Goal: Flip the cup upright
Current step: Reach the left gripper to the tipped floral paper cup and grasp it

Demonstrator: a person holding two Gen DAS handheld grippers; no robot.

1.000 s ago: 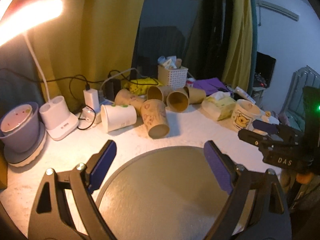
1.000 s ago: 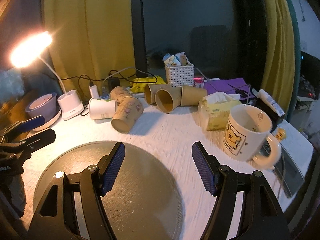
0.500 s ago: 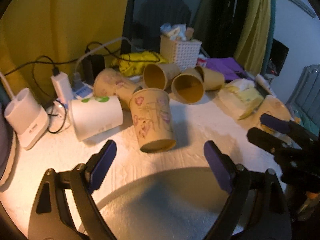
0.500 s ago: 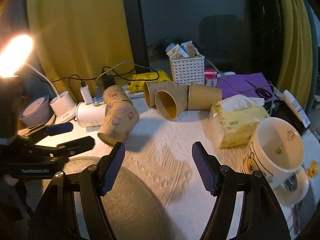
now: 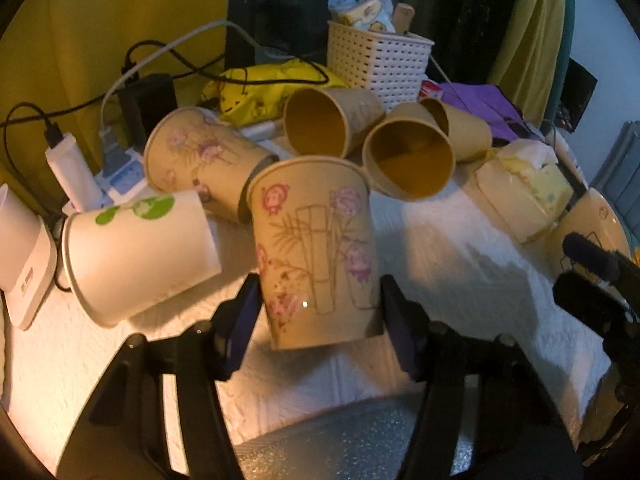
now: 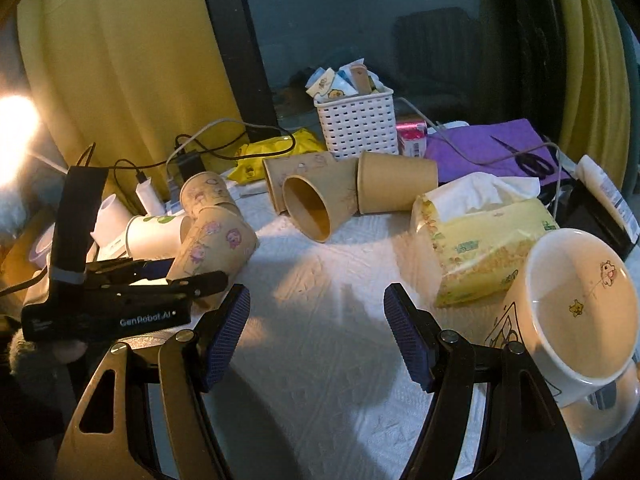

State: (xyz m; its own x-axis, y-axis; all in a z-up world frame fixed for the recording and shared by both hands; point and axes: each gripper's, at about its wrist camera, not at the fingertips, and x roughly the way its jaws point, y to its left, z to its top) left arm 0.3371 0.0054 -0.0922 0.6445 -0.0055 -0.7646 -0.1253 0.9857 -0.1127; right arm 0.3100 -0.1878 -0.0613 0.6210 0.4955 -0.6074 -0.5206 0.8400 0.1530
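Since 0.5 s ago your left claw (image 5: 316,316) has run forward; the floral paper cup (image 5: 316,252) now sits between its fingers, pads just beside the walls, contact not clear. Cup lies tipped on the tabletop (image 5: 448,264), long axis toward you, mouth end nearest. White green-dot cup (image 5: 140,252) crowds the left finger; a second floral cup (image 5: 200,160) touches behind. Right claw (image 6: 316,340) hangs wide, empty, farther off.
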